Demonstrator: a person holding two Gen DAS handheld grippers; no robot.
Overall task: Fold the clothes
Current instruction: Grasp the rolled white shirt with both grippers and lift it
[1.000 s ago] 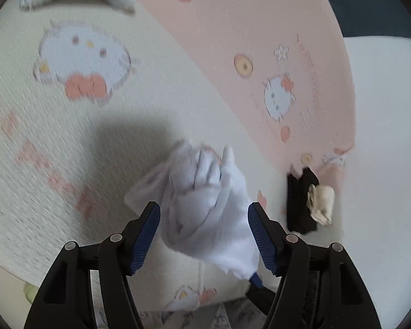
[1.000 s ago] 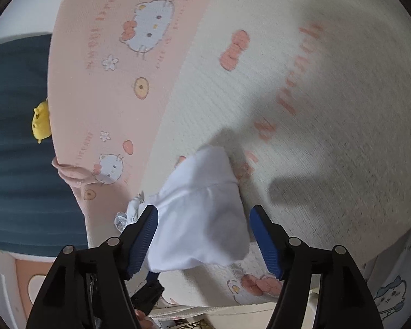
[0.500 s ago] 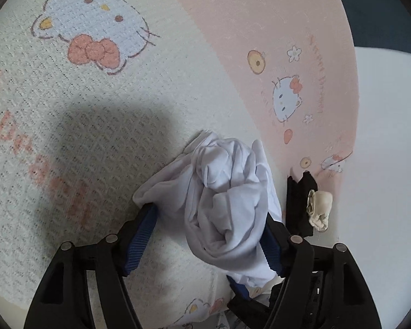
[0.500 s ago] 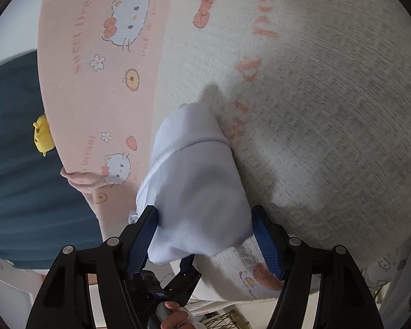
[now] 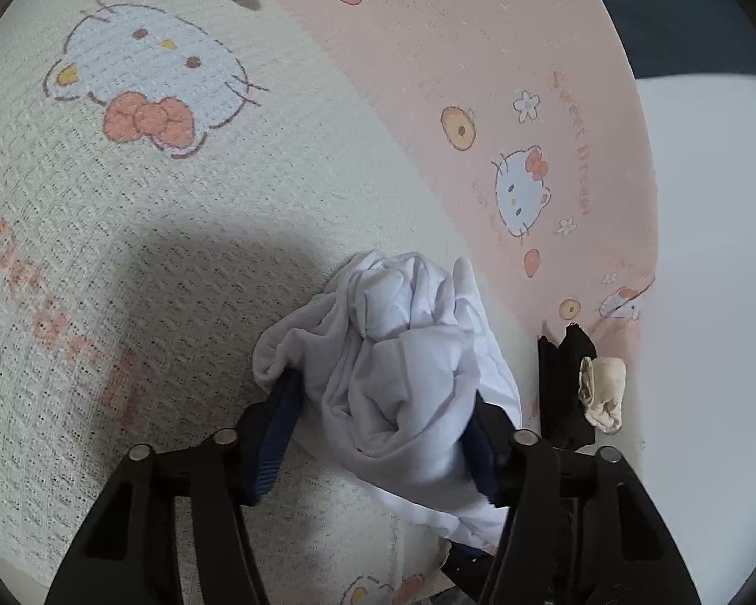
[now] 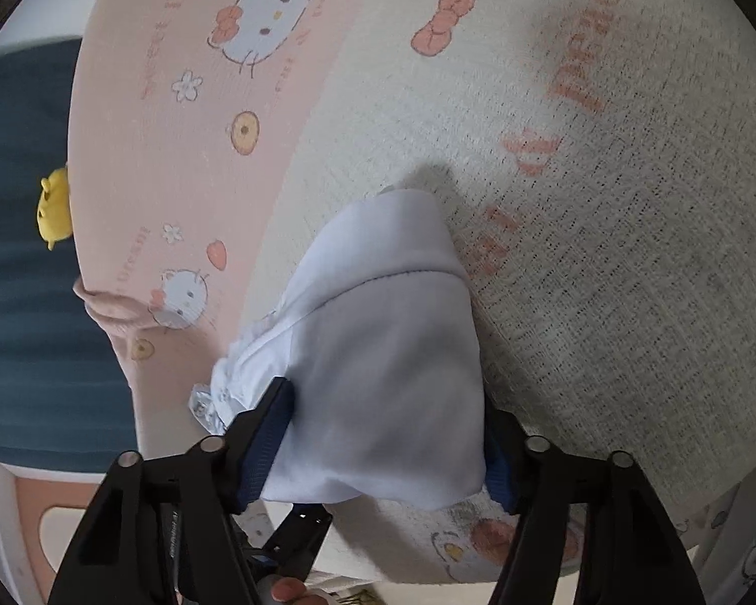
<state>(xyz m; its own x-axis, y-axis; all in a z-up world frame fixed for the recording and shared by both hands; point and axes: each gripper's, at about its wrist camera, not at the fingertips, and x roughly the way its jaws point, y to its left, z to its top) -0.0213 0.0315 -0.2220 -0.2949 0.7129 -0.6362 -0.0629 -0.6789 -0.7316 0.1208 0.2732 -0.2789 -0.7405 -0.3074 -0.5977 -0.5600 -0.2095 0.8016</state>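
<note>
our left gripper [image 5: 383,433] had just been closing, pads pressed on the bunched white garment [image 5: 403,353] | our right gripper [image 6: 383,433] had just been closing too, clamped on the same white garment [image 6: 378,353] | garment lay on the cream blanket [image 5: 201,252] | farther off, black cloth [image 5: 562,388] near blanket's pink border

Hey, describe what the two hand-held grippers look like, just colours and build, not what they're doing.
Both look alike. The left hand-held gripper and the right hand-held gripper each have two angular, matte black plastic arms joined by round silver rivets. Each arm ends in a dark blue ribbed pad on its inner face. No cables, sleeves or readable markings show.
</note>
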